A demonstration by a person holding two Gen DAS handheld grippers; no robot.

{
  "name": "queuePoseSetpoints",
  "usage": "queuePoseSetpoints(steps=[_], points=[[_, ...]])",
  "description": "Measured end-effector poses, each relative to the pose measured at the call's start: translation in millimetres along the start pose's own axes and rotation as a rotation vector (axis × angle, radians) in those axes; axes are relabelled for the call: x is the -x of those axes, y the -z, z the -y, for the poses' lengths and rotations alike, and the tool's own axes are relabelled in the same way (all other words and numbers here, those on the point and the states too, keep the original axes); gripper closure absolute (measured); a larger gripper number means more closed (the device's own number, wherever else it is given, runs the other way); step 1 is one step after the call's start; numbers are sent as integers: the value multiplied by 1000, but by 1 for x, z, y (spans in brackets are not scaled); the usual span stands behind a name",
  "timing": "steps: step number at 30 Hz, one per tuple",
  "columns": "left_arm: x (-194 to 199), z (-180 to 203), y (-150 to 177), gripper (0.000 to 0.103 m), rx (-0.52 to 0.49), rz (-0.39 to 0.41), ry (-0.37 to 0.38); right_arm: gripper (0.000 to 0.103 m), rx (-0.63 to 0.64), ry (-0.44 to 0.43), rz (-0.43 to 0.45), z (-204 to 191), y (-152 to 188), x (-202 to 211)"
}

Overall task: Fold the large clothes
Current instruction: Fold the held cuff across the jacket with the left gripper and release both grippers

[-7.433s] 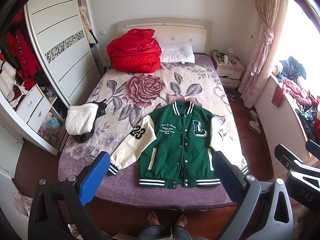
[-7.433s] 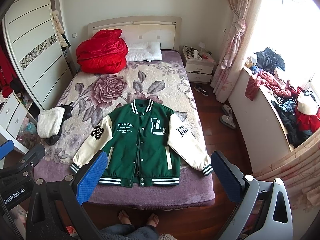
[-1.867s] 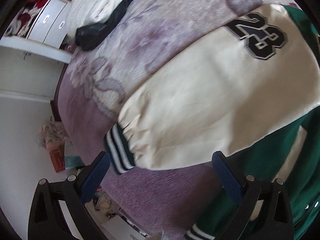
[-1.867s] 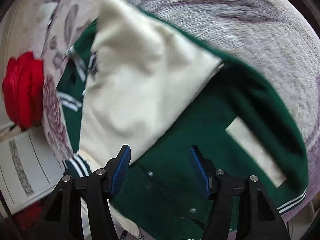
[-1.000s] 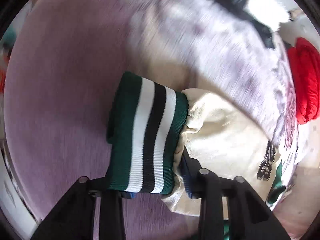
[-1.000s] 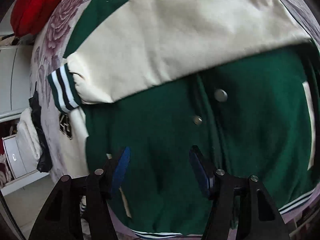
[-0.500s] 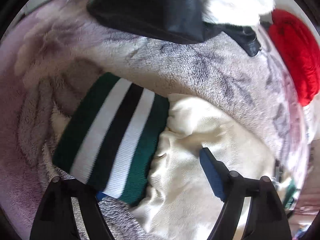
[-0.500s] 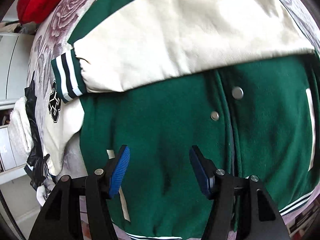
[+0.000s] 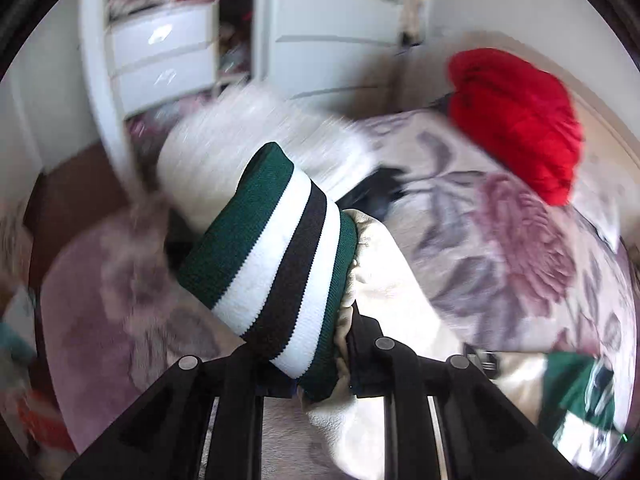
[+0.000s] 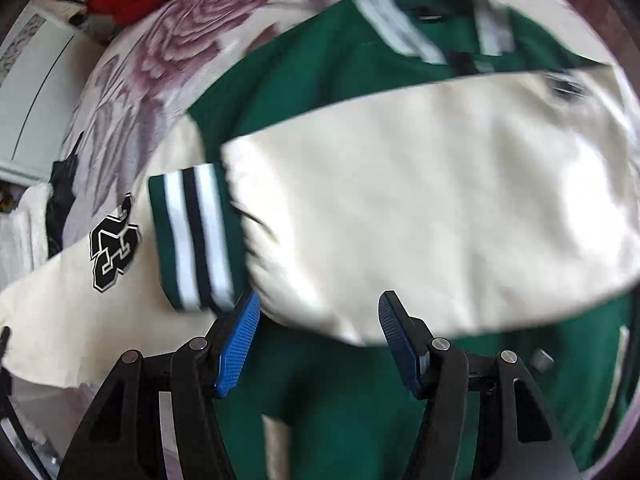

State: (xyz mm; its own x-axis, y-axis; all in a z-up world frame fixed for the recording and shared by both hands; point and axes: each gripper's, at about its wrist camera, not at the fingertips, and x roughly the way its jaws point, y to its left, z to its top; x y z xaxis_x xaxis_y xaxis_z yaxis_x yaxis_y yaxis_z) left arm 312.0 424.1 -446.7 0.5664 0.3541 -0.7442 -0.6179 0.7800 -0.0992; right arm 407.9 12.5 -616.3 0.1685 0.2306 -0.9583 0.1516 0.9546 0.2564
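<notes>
- Varsity jacket (image 10: 320,64): green body, cream sleeves; lies front-up on the bed (image 9: 520,248), collar toward the headboard end.
- Folded sleeve (image 10: 420,200): cream, laid across the green chest; its striped end points to the jacket's other side.
- Striped cuff (image 9: 276,256): green, white and black ribbing, on the sleeve bearing the "23" patch (image 10: 114,246); raised off the bed in the left wrist view.
- Left hand-held gripper (image 9: 320,364): clenched on the striped cuff where it meets the gathered cream fabric.
- Right hand-held gripper (image 10: 318,336): released, blue pads apart, hovering over the green front just below the folded sleeve; grasping nothing.
- Red quilt (image 9: 516,120): bundled at the head of the bed.
- White garment (image 9: 240,152): blurred pile at the bed's edge, dark cloth beside it.
- Wardrobe drawers (image 9: 160,60): white, beyond the bed.
</notes>
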Motion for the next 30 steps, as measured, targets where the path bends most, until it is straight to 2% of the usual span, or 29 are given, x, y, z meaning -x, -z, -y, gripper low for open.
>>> queuePoseSetpoints(steps=[1,2,4,5,7,11,13,14,18,23,27,30], points=[[6,13,-7,89,-29,15,5,39,31,-40,-51,-10,-7,-17],[18,25,-12,89,-63,31,13,36,72,-44,-104,-24,-11,-35],[32,61,-19,89,-141,56,14,36,108,-36,-108,-30,-12,-35],[41,74,-20,89,-167,65,28,36,127,-68,-96,-26,-14,-23],[60,115,-16,89,-247,87,48,36,152,-70,-62,-14,-10,3],[96,201,10,90,-409,103,124,27,133,11,-3,57,2,63],[104,251,30,90,-456,25,214,27,71,3,2,111,9,85],[108,277,44,90,-482,-9,257,27,46,-9,0,130,2,88],[123,384,126,90,-631,-76,397,26,-119,-5,-42,233,17,93],[126,493,232,91,-775,-199,510,26,-276,8,-37,341,48,106],[126,549,295,91,-877,-250,521,26,-373,23,-39,410,70,119],[107,581,325,90,-910,-338,460,26,-422,41,-39,452,83,127]])
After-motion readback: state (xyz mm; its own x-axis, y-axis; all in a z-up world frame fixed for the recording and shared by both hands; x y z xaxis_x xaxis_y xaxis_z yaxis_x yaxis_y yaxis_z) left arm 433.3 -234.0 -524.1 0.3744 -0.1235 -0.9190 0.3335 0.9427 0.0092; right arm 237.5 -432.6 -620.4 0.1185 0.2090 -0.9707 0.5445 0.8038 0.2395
